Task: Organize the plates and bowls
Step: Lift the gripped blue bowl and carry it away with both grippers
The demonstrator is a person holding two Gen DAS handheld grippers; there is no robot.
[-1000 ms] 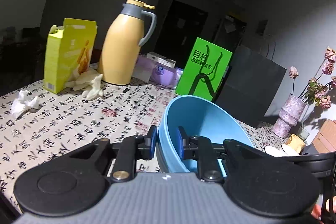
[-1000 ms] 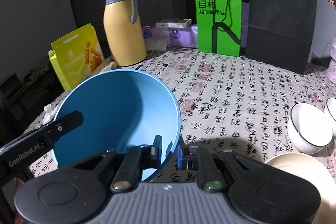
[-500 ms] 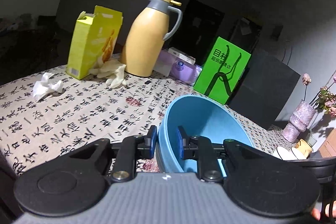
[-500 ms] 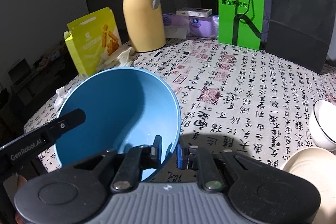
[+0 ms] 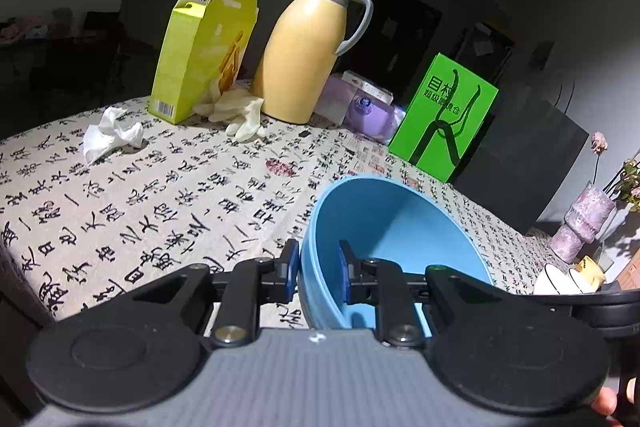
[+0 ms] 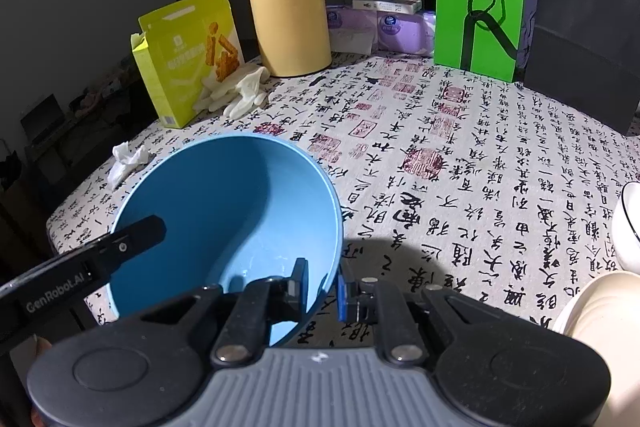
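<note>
Blue bowl held tilted above the tabletop, gripped at opposite sides of its rim by both tools. Left tool nearly closed, one pad outside and one inside the bowl wall, pressing on the rim. Right tool likewise pinched tight on the near rim, one pad inside, one outside. In the right wrist view, the left tool's black finger reaching in from the lower left onto the far rim.

Beyond the bowl, on the calligraphy-print cloth: yellow thermos jug upright at the back, open yellow box to its left, pale gloves lying just in front of both, crumpled tissue near the left edge. Purple packs behind, green paper bag and dark paper bag standing to the right. White bowl cut off at the right edge, cream dish partly showing below it. Vase of dried flowers at far right in the left wrist view.
</note>
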